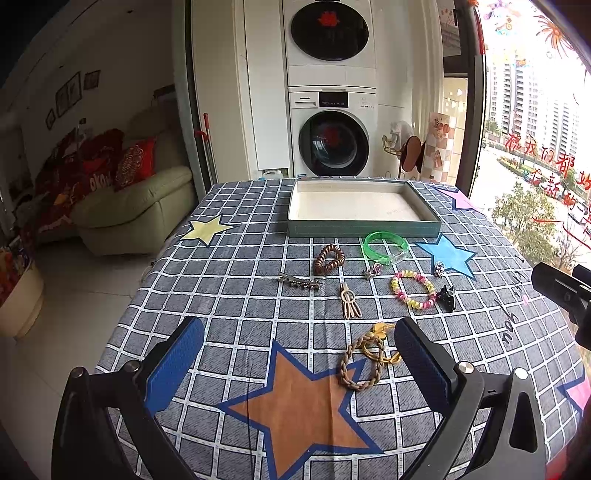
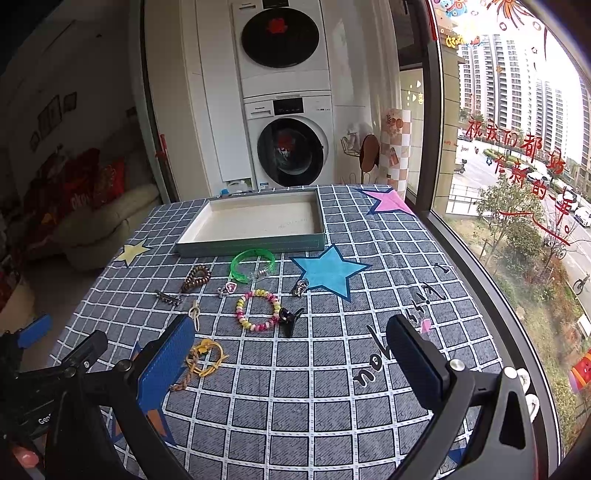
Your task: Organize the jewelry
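Checked cloth covers the table, jewelry scattered before the empty tray at its far side, and both the left gripper and right gripper hover spread wide, nothing picked yet, likely the near braided band first.

Straight ahead of my grippers, past the far edge of the table, I see a washing machine with a dryer stacked on top. Under my fingers lies a grey checked tablecloth printed with stars: an orange star right below the left gripper, a blue star ahead of the right one. Off to the left sits a pale sofa with red cushions. To the right, a window shows apartment towers.
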The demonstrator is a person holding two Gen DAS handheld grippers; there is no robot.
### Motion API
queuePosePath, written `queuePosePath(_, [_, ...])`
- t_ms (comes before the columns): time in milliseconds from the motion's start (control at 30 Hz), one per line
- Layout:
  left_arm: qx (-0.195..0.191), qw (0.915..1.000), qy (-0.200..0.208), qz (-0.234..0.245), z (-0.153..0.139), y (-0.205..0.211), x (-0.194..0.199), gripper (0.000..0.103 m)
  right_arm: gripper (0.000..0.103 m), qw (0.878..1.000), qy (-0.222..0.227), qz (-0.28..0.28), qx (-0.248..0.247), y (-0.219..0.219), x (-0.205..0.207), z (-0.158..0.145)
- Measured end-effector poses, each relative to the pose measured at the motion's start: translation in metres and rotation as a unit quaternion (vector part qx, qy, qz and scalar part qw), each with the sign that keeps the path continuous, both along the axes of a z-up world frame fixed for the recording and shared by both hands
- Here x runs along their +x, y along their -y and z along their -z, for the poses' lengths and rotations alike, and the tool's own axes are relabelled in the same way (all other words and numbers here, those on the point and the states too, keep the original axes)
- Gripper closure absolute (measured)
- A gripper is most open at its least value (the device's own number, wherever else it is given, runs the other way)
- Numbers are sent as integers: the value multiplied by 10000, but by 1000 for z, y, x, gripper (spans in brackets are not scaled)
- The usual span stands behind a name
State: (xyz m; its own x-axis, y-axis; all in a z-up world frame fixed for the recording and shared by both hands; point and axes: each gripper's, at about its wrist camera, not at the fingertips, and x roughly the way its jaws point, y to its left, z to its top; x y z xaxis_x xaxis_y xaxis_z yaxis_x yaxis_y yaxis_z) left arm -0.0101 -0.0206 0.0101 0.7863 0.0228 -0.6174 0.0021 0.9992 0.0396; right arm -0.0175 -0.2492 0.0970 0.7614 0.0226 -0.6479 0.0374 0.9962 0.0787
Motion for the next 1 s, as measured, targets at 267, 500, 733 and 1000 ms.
queuePosePath(267, [-2,10000,-55,-4,3,-1,-1,0,0,10000,-67,-15,-8,2,1,1])
queuePosePath(500, [-1,10000,-41,-1,1,-1,-3,0,0,10000,-65,-29,-48,1,-3,0])
queuePosePath(733, [-78,9999,-118,43,3,-4,-2,0,0,9999,-140,-80,-30,2,-3,2])
queuePosePath(1000, [-171,9956,-773,511,41,-3,18,0,0,9961,-827,-240,-196,10,26,36])
